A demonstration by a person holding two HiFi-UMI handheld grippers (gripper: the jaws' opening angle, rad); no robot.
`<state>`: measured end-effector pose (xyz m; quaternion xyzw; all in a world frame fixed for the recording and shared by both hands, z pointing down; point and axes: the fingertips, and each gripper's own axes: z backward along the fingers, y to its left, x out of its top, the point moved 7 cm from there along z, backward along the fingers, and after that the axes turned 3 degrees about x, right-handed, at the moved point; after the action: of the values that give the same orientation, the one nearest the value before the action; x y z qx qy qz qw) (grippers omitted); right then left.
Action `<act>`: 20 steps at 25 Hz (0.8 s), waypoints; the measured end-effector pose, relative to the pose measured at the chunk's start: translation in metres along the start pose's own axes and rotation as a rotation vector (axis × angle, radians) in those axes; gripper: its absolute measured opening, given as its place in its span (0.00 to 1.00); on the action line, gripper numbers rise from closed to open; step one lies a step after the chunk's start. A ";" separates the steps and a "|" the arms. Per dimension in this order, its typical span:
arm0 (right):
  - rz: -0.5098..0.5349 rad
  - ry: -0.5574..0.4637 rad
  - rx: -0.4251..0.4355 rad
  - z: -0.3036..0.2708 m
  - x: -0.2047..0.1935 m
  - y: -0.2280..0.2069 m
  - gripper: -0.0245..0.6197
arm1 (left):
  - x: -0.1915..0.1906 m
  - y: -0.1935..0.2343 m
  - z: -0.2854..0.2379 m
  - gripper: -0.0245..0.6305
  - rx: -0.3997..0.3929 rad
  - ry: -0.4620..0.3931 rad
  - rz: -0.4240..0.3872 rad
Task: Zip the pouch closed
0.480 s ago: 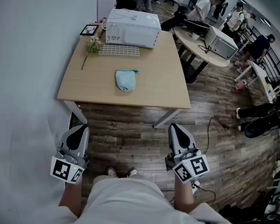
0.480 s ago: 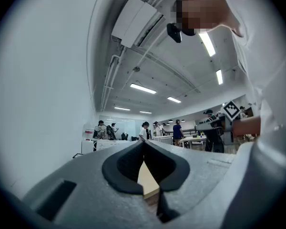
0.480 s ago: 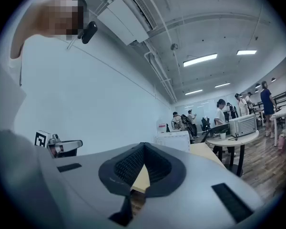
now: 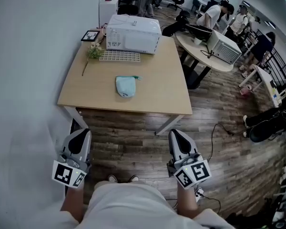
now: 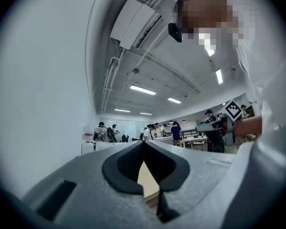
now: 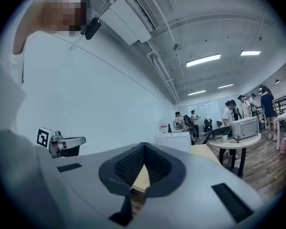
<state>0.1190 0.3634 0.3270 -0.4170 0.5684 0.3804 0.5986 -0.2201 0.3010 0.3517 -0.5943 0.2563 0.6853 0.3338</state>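
Observation:
A light blue pouch [image 4: 125, 86] lies on the wooden table [image 4: 157, 92], near its middle, with its zip end toward the right. My left gripper [image 4: 80, 136] hangs over the floor well short of the table's front edge, jaws shut and empty. My right gripper [image 4: 177, 138] is held alongside it, also shut with nothing in it. In the left gripper view my left gripper [image 5: 144, 144] shows its pads meeting, with a strip of tabletop behind them. The right gripper view shows the same closed tips of my right gripper [image 6: 142, 147]. The pouch is hidden in both gripper views.
A white boxy appliance [image 4: 133, 32], a white grid tray [image 4: 120, 56], a small dried flower sprig [image 4: 92, 51] and a framed picture [image 4: 90, 34] stand at the table's back. A round table [image 4: 205, 51] with seated people is at the right. A white wall runs along the left.
The table and pouch sit slightly higher and further left in the head view, so the view has shifted a little. Both grippers stay shut and in about the same place.

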 end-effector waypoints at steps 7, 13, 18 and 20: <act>-0.016 -0.003 0.093 -0.004 -0.003 -0.004 0.04 | 0.002 -0.006 0.009 0.06 0.022 -0.012 0.004; -0.048 -0.012 0.096 0.009 0.001 -0.030 0.33 | 0.009 -0.012 0.014 0.07 0.031 -0.067 -0.002; -0.065 -0.028 0.006 0.034 0.001 -0.067 0.49 | 0.001 -0.009 0.015 0.44 0.132 -0.039 0.015; -0.095 -0.028 -0.001 0.044 -0.005 -0.078 0.59 | -0.002 -0.010 0.018 0.55 0.177 -0.036 0.005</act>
<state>0.2076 0.3764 0.3371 -0.4386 0.5392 0.3578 0.6236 -0.2235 0.3203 0.3569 -0.5494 0.3111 0.6714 0.3880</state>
